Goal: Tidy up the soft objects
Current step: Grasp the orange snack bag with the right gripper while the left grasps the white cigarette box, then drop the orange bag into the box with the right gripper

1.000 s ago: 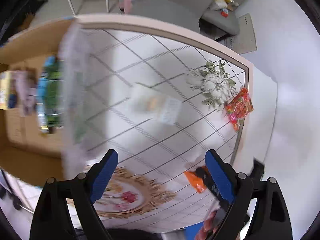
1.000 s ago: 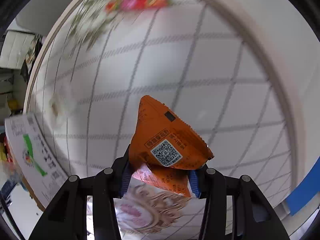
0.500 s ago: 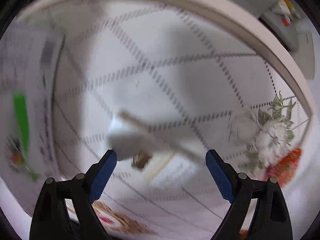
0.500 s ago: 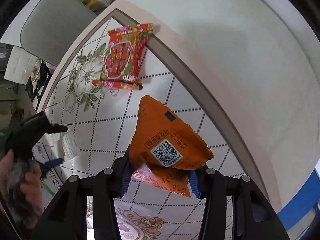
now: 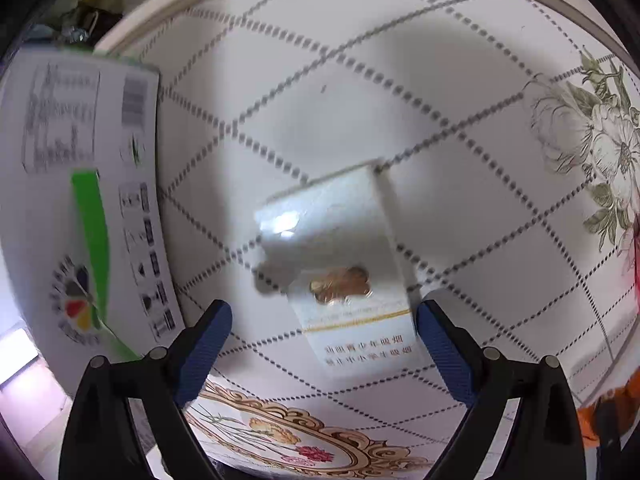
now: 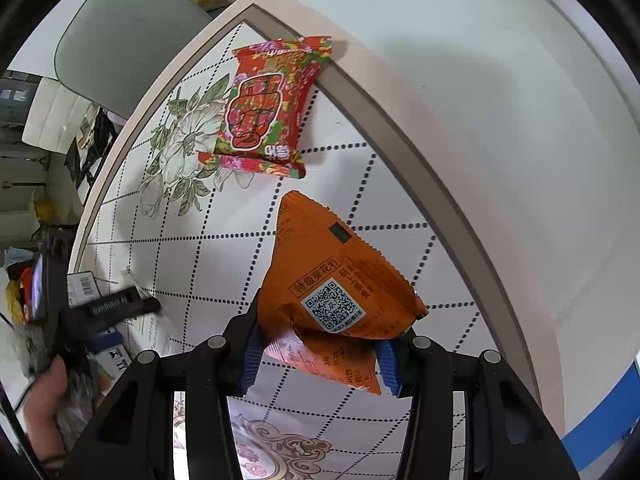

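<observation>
Lying flat on the table (image 5: 400, 80): 1 small pack (image 5: 344, 268), right of a printed box (image 5: 80, 200); 1 snack bag (image 6: 264, 108) at the table's edge.

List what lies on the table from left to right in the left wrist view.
Printed box → white pack → flower print, with the left gripper open over the white pack.

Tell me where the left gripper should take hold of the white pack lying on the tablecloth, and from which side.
Come straight down from above and grip the white pack across its two long edges, near the middle. It lies flat on the tablecloth, its long sides roughly in line with the fingers, and the left gripper, whose jaws have just been opening, already straddles its near end without touching, probably wide enough to clear it.
</observation>
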Demonstrator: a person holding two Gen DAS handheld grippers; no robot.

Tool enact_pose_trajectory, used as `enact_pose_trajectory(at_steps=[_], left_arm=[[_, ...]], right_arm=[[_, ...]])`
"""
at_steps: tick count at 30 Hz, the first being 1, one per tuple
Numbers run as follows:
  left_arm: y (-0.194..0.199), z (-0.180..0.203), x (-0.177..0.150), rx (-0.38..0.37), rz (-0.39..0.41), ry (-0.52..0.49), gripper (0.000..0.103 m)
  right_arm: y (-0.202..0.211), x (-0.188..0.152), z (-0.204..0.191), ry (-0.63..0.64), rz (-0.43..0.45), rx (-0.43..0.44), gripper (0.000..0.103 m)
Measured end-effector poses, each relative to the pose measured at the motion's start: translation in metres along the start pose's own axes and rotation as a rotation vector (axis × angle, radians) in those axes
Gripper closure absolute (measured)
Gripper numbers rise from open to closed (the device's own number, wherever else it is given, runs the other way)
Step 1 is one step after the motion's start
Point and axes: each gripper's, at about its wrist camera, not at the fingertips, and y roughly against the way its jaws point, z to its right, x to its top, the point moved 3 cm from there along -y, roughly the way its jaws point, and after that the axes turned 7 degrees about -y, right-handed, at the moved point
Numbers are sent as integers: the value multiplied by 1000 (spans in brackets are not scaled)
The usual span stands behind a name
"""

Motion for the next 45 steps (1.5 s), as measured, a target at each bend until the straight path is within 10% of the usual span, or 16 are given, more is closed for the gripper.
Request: enact_pose_trajectory(at_steps=[3,7,16,26,28,29,38,45], left_arm=[[-5,-9,-6,-80,-9,66,10],[-2,-13,-10,-205,37,81,47],[18,16,-36,-141,148,-76,48],[124,4,-106,-274,396,-211,49],[143,-11,-120,-282,446,-225,53],[154,-15,-120,-281,468,-230,76],[150,-149,-141,-311,484,-88,77],[101,-274,-154,-201,422,36,77]], right_arm=[[-3,-1,-4,8,-11,2,53],[-7,-4,-9,24,-23,-1,53],[-9,-17,-20,77,-52,-18,54],[46,-54,-67,253,-21,22,55],[57,-67,-82,297,-20,32,55],[65,-78,-95,330,-22,42,55],[69,-186,-216,549,-73,94,55],[12,-274,-319,706,-201,71,55]])
